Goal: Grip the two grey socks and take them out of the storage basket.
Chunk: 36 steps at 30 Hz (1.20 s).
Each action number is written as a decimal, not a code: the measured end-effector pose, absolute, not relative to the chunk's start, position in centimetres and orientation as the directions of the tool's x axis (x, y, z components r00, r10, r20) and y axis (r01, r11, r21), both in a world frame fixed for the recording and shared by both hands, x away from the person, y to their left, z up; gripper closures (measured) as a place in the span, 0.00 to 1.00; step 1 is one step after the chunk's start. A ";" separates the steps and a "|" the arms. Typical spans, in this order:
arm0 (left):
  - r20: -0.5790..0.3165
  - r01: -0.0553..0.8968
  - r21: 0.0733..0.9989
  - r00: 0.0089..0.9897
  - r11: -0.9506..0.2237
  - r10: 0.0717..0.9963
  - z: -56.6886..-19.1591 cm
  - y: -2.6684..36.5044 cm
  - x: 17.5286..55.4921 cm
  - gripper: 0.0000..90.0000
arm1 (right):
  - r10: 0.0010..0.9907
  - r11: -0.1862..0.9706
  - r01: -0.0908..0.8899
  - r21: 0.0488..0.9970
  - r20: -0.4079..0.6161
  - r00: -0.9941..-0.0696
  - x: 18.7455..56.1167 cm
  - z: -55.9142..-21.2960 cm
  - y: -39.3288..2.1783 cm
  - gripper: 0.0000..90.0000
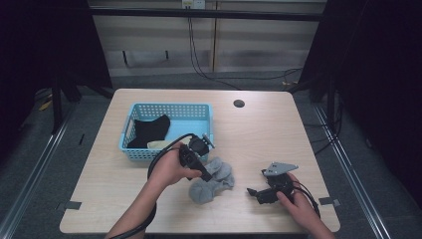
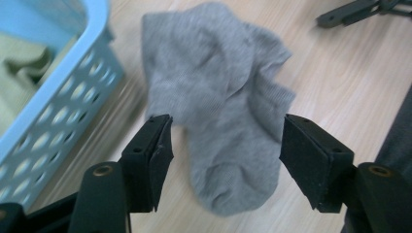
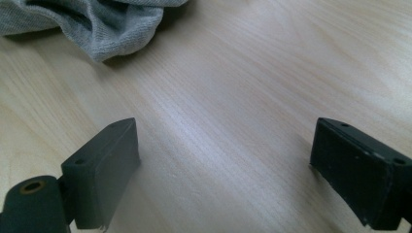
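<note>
My left tool (image 2: 226, 160) hangs over the crumpled grey knit sock (image 2: 228, 97) on the pale wooden desk (image 1: 259, 134) — jaws wide, straddling it. Right tool (image 3: 223, 170) — wide, near the desk.

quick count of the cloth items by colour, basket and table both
grey: 1, grey sock on the table
black: 1, black cloth in the blue basket
pale yellowish: 1, pale piece in the basket
total: 3
</note>
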<state>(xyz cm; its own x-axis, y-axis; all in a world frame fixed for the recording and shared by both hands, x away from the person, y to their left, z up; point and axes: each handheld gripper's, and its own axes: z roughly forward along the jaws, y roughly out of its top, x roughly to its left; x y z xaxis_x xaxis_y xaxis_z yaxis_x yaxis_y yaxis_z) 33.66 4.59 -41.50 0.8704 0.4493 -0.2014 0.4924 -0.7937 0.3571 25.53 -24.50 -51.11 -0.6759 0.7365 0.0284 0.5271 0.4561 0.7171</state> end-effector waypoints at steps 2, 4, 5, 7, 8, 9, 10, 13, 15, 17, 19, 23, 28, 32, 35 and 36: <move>-0.205 0.500 0.365 0.866 -0.785 0.456 -41.7 5.4 33.4 0.37 | 0.737 0.456 0.527 0.717 0.028 -0.676 25.5 -51.1 -24.5 0.11; -0.201 0.515 0.369 0.857 -0.774 0.474 -41.9 6.3 33.1 0.36 | 0.737 0.456 0.527 0.717 0.028 -0.676 25.5 -51.1 -24.5 0.11; -0.198 0.518 0.375 0.855 -0.769 0.479 -42.1 6.7 33.0 0.35 | 0.737 0.456 0.527 0.717 0.028 -0.676 25.5 -51.1 -24.5 0.11; -0.199 0.530 0.381 0.847 -0.758 0.492 -42.3 7.6 32.8 0.34 | 0.737 0.456 0.527 0.717 0.028 -0.676 25.5 -51.1 -24.5 0.11; -0.202 0.534 0.381 0.845 -0.755 0.496 -42.4 8.1 32.8 0.33 | 0.737 0.456 0.527 0.717 0.028 -0.676 25.5 -51.1 -24.5 0.11; -0.205 0.543 0.382 0.839 -0.748 0.504 -42.6 8.5 32.7 0.33 | 0.737 0.456 0.527 0.717 0.028 -0.676 25.5 -51.1 -24.5 0.11; -0.206 0.550 0.373 0.834 -0.747 0.511 -42.7 8.8 32.7 0.33 | 0.737 0.456 0.527 0.717 0.028 -0.676 25.5 -51.1 -24.5 0.11; -0.200 0.570 0.366 0.820 -0.736 0.536 -43.1 9.9 32.6 0.33 | 0.737 0.456 0.527 0.717 0.028 -0.676 25.5 -51.1 -24.5 0.11; -0.204 0.582 0.368 0.811 -0.725 0.548 -43.2 10.7 32.6 0.33 | 0.736 0.457 0.525 0.718 0.027 -0.677 25.5 -51.1 -24.5 0.11; -0.188 0.579 0.377 0.812 -0.723 0.553 -43.3 11.5 32.6 0.32 | 0.737 0.456 0.527 0.717 0.028 -0.676 25.5 -51.1 -24.5 0.11; -0.179 0.586 0.383 0.806 -0.714 0.565 -43.5 12.0 32.6 0.31 | 0.737 0.456 0.527 0.717 0.028 -0.676 25.5 -51.1 -24.5 0.11; -0.164 0.569 0.405 0.816 -0.716 0.555 -44.1 13.0 32.5 0.29 | 0.737 0.456 0.527 0.717 0.028 -0.676 25.5 -51.1 -24.5 0.11; -0.168 0.572 0.416 0.812 -0.707 0.558 -45.6 14.3 32.5 0.29 | 0.736 0.457 0.525 0.718 0.026 -0.677 25.5 -51.1 -24.5 0.11; -0.149 0.566 0.404 0.815 -0.718 0.559 -46.8 15.0 32.5 0.28 | 0.737 0.456 0.527 0.717 0.029 -0.676 25.5 -51.1 -24.5 0.11; -0.132 0.558 0.414 0.818 -0.719 0.559 -47.4 15.4 32.4 0.27 | 0.736 0.457 0.525 0.718 0.027 -0.677 25.5 -51.1 -24.5 0.11; -0.131 0.554 0.417 0.821 -0.721 0.556 -47.4 15.5 32.5 0.27 | 0.737 0.456 0.527 0.717 0.028 -0.676 25.5 -51.1 -24.5 0.11</move>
<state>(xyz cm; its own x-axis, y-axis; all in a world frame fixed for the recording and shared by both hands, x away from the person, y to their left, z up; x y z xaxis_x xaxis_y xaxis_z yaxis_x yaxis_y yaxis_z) 32.48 15.53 -47.39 0.8208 0.5560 -0.1306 0.5544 -0.7205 0.4166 25.53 -24.49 -51.11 -0.6756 0.7367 0.0281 0.5269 0.4558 0.7173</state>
